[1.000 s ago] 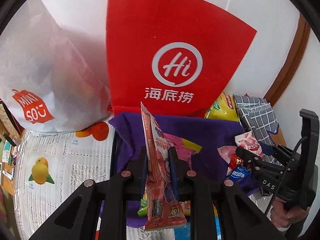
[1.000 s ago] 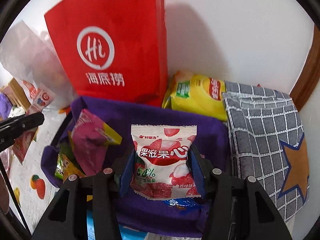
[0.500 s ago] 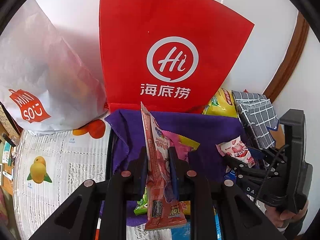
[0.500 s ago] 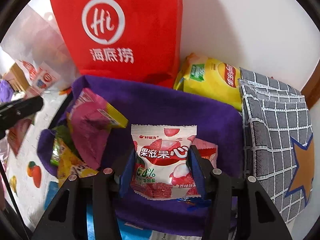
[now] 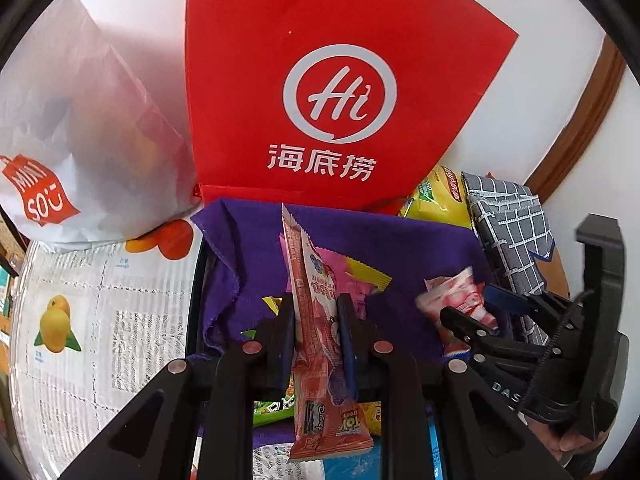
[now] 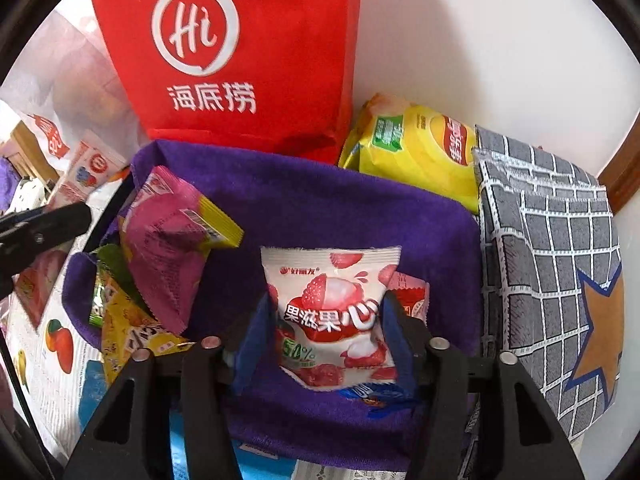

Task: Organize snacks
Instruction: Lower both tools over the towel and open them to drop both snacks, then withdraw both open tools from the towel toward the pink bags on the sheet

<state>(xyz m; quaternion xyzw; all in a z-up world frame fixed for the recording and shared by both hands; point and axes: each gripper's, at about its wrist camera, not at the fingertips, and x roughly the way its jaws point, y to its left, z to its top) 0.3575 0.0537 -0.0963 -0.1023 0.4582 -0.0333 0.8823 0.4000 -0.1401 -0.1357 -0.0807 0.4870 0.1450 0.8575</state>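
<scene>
Though pinched, red snack stick [image 5: 316, 344] stands upright

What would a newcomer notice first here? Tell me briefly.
The big red bag standing against the wall, behind a bin lined with purple cloth. Then the snacks: the right gripper is opening around a white and pink packet over the cloth, while the left gripper pinches a long red packet.

The red bag [image 5: 320, 92] looks matt, like soft non-woven fabric. The white bag [image 5: 80, 120] is thin, crinkly plastic. A fuzzy purple cloth [image 6: 320, 216] lines the bin. The lychee packet [image 6: 332, 312] and chip bag [image 6: 416, 152] are glossy film. The checked pouch [image 6: 540, 248] is matt. Both grippers are matt black plastic.
</scene>
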